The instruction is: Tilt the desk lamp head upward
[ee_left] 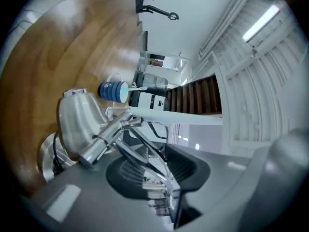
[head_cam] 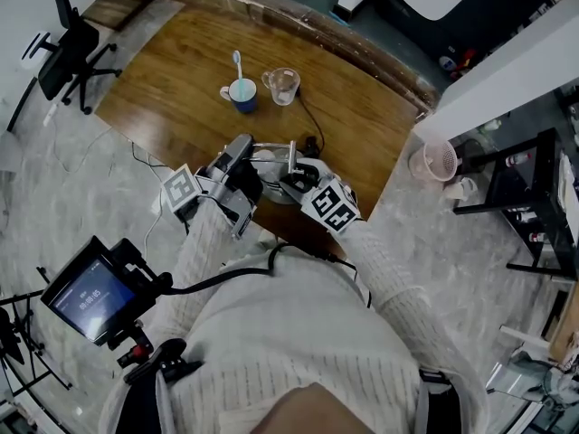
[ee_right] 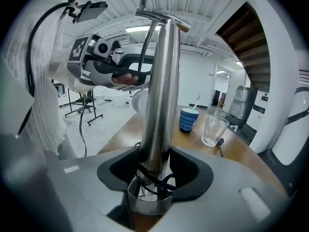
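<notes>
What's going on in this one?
A person at a wooden table holds a desk lamp with two hand-held grippers. The right hand-held gripper is clamped on the upright post; the left hand-held gripper grips the thin arm by the lamp head. A cup and a glass stand farther back.

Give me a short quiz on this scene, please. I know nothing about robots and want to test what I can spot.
1. Multiple choice: which gripper has the lamp's upright post between its fingers? A) left B) right C) neither
2. True or false: the blue cup on the desk holds a toothbrush.
3. Fill in: right beside the blue cup stands a clear ___.

Key:
1. B, the right gripper.
2. True.
3. glass mug.
</notes>
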### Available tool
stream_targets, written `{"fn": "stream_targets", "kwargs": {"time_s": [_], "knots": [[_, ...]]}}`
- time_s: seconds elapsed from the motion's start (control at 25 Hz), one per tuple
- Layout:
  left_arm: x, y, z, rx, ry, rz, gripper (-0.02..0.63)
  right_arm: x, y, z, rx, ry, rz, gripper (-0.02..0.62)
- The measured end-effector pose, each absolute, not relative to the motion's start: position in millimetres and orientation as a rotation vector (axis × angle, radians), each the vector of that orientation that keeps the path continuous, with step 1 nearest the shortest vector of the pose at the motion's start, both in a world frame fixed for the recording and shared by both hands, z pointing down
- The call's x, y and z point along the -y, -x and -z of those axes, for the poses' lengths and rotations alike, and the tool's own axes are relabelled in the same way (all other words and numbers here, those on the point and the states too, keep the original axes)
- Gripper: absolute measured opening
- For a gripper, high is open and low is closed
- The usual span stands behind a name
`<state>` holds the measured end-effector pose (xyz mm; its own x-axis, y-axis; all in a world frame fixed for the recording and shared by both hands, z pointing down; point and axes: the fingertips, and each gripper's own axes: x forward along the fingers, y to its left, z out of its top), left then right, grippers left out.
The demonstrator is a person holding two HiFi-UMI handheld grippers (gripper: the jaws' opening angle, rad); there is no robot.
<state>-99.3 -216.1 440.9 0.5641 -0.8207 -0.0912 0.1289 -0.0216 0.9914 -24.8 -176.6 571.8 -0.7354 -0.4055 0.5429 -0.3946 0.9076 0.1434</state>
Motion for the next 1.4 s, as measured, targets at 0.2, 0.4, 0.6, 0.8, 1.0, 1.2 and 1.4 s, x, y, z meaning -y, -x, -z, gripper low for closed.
{"fn": "stream_targets", "kwargs": {"time_s": [0.2, 0.4, 0.6, 0.8, 1.0, 1.2, 1.4], "knots": [[226, 103, -401, 0.836, -1.701, 0.615, 0.083, 183, 26, -575, 2.46, -0.658, -0.022, 0.19], [232, 94, -365, 1.09, -2.052, 0.286, 0.081, 188, 30, -572, 2.478, -0.719, -0.073, 0.183], [230, 77, -342, 1.274, -2.287, 0.033, 0.094, 190, 31, -573, 2.48, -0.725, -0.087, 0.183], [223, 53, -326, 1.409, -2.494, -0.234, 0.107, 192, 32, -573, 2.499, -0.709, -0.094, 0.181], [221, 44, -323, 1.455, -2.563, -0.313, 0.115, 192, 31, -574, 2.513, -0.707, -0.101, 0.179], [218, 32, -319, 1.526, -2.644, -0.445, 0.124, 192, 30, -575, 2.515, -0.685, -0.1, 0.179], [214, 19, -315, 1.588, -2.716, -0.628, 0.13, 191, 31, -574, 2.51, -0.674, -0.112, 0.179]]}}
